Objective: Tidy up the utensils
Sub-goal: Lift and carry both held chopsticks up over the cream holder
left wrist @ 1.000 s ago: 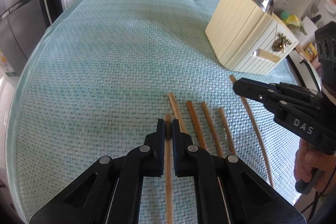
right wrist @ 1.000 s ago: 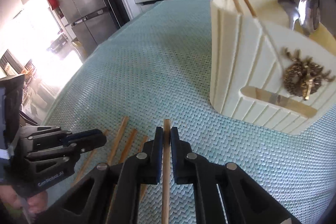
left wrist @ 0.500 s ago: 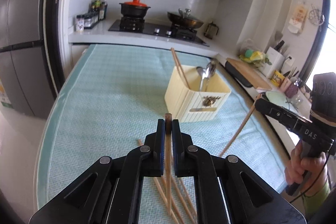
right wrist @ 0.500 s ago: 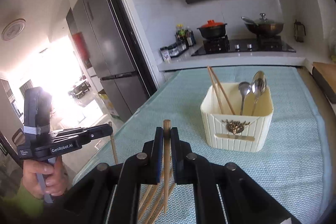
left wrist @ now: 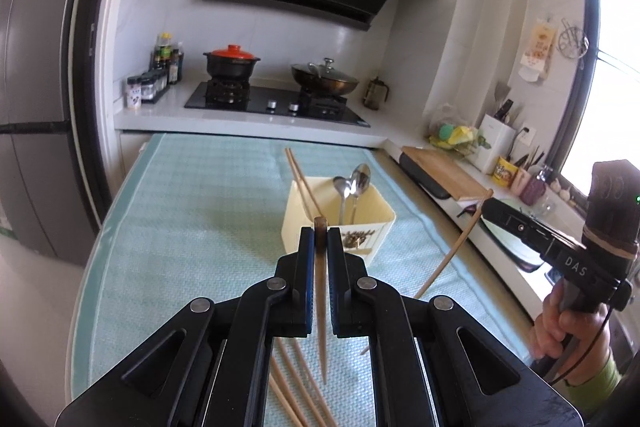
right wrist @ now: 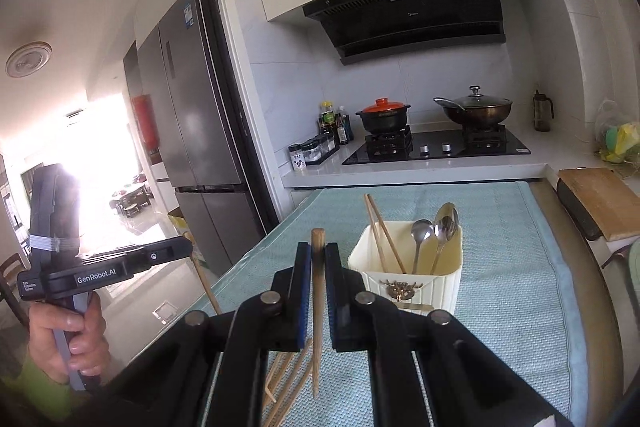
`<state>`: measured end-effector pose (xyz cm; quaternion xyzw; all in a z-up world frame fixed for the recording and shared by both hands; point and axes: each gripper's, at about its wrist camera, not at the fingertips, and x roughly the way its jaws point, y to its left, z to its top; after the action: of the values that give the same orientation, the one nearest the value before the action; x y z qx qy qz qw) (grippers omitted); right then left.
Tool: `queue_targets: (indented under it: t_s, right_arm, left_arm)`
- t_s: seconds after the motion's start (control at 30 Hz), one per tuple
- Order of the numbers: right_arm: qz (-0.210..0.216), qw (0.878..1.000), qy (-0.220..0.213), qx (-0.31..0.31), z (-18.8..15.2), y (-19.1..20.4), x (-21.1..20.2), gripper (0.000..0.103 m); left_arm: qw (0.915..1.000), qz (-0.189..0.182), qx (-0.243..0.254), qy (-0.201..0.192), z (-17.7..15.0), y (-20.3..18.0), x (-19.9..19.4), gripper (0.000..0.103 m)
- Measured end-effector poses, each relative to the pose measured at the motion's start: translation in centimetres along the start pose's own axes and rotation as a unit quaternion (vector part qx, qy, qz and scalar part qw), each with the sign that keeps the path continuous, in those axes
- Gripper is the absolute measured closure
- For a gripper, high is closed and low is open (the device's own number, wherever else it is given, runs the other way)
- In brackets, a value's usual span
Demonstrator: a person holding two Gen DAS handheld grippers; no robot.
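Note:
My left gripper point(left wrist: 320, 233) is shut on a wooden chopstick point(left wrist: 321, 307) that hangs point-down above the teal mat point(left wrist: 192, 227). My right gripper point(right wrist: 318, 247) is shut on another chopstick point(right wrist: 317, 311), also lifted clear of the mat. Each gripper shows in the other's view: the right gripper point(left wrist: 494, 207) with its slanting chopstick point(left wrist: 452, 255), the left gripper point(right wrist: 186, 247) with its own point(right wrist: 205, 281). Ahead stands a cream utensil holder point(right wrist: 440, 287) point(left wrist: 378, 223) with two spoons point(right wrist: 442, 223) and two chopsticks point(right wrist: 378, 227). Several loose chopsticks point(left wrist: 298, 387) point(right wrist: 286, 371) lie below.
Behind the table runs a counter with a hob point(left wrist: 276, 103), a red-lidded pot point(left wrist: 231, 61) and a wok point(left wrist: 325, 77). A wooden cutting board point(right wrist: 600, 199) lies on the right counter. A fridge point(right wrist: 192, 107) stands left. The mat's right edge point(left wrist: 440, 239) is near the holder.
Both grippers rose off the mat, each carrying its chopstick, and tilted up so the kitchen wall shows. The holder now sits farther ahead and lower in view.

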<state>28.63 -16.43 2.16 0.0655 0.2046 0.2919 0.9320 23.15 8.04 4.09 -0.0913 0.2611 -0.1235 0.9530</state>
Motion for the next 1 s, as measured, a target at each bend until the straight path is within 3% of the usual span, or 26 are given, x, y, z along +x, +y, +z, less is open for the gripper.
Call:
queue_targets:
  t_s: [0.63, 1.0]
  right_arm:
    - [-0.017, 1.0, -0.019, 0.0, 1.7, -2.1, -2.8, 0.096]
    - [-0.022, 0.999, -0.032, -0.002, 3.4, -2.7, -3.7, 0.096]
  left_arm:
    - [0.9998, -0.015, 0.01, -0.007, 1.7, -1.4, 0.3, 0.099]
    - [0.999, -0.044, 0.003, -0.005, 4.2, -2.4, 1.3, 0.099]
